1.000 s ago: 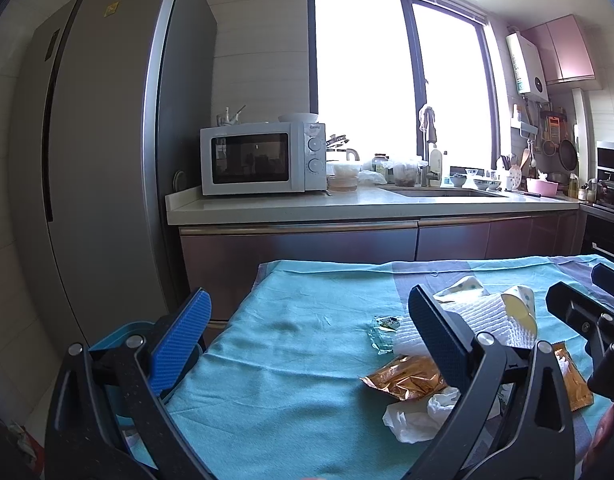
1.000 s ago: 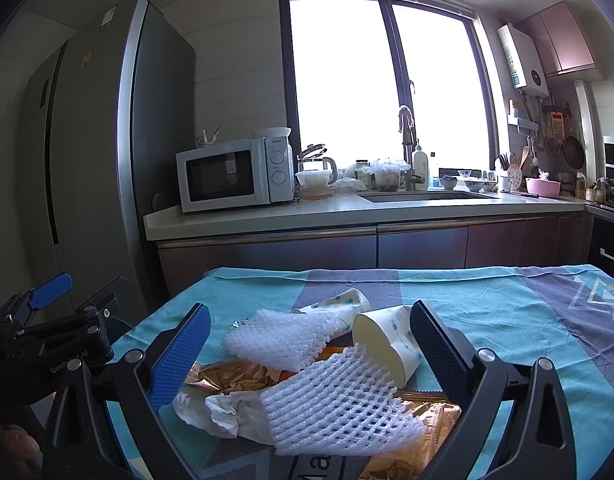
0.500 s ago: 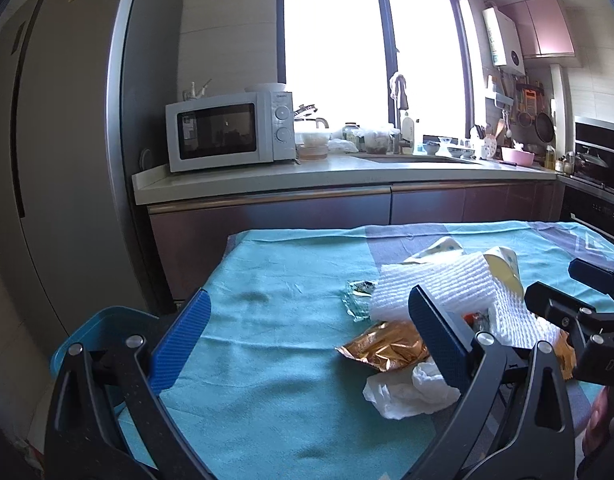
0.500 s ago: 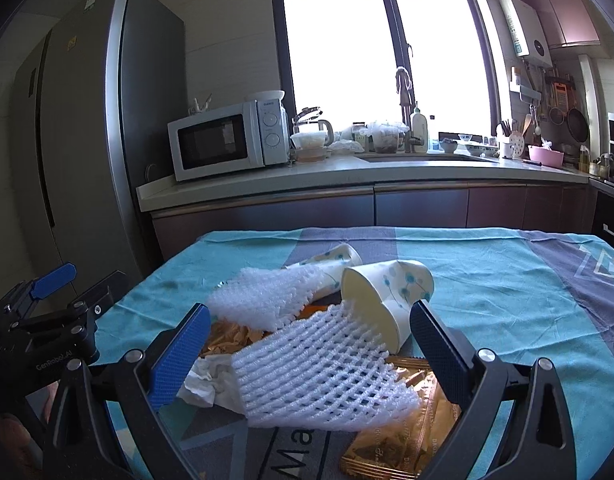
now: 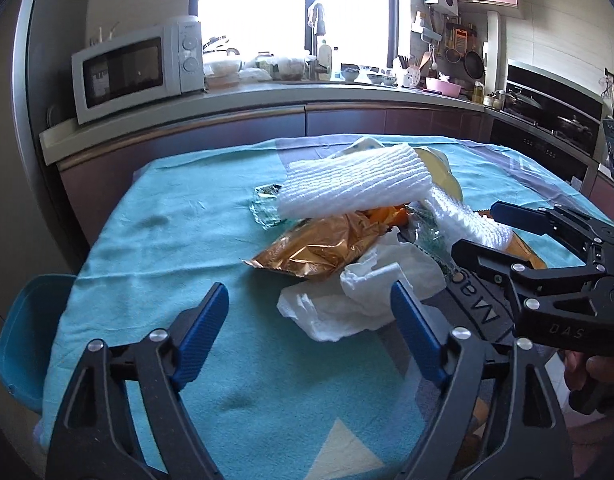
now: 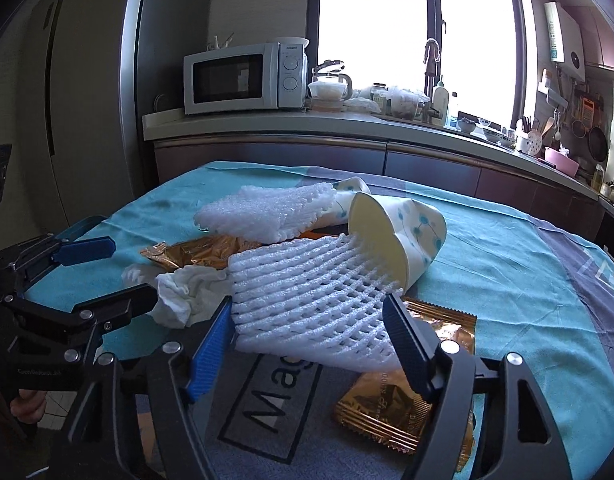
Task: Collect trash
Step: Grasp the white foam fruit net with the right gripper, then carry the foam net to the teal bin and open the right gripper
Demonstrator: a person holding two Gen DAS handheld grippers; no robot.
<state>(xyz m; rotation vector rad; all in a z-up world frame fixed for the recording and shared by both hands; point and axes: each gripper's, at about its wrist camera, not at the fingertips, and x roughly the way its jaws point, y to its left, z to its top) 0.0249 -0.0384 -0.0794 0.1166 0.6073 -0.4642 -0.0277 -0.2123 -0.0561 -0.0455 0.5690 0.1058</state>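
Note:
A trash pile lies on the teal tablecloth (image 5: 167, 240). It holds two white foam nets, a tipped paper cup (image 6: 399, 236), gold foil wrappers (image 5: 319, 248) and a crumpled white tissue (image 5: 359, 300). My left gripper (image 5: 309, 300) hangs just before the tissue with its jaws closing. The tissue's edge lies by the right finger and the pads do not press it. My right gripper (image 6: 309, 312) straddles the near foam net (image 6: 307, 292), also closing, and the net is not squeezed. Each gripper shows in the other's view: the right gripper (image 5: 487, 232) and the left gripper (image 6: 133, 272).
The second foam net (image 6: 267, 212) rests on the pile's far side, and a flat gold wrapper (image 6: 403, 396) lies under the near net. A blue chair (image 5: 23, 332) stands at the table's left edge. Behind the table are a counter with a microwave (image 5: 135, 72) and a tall fridge (image 6: 87, 80).
Both grippers have tipped downward and sunk toward the pile, which now looks larger and closer. Both pairs of jaws have narrowed from wide open.

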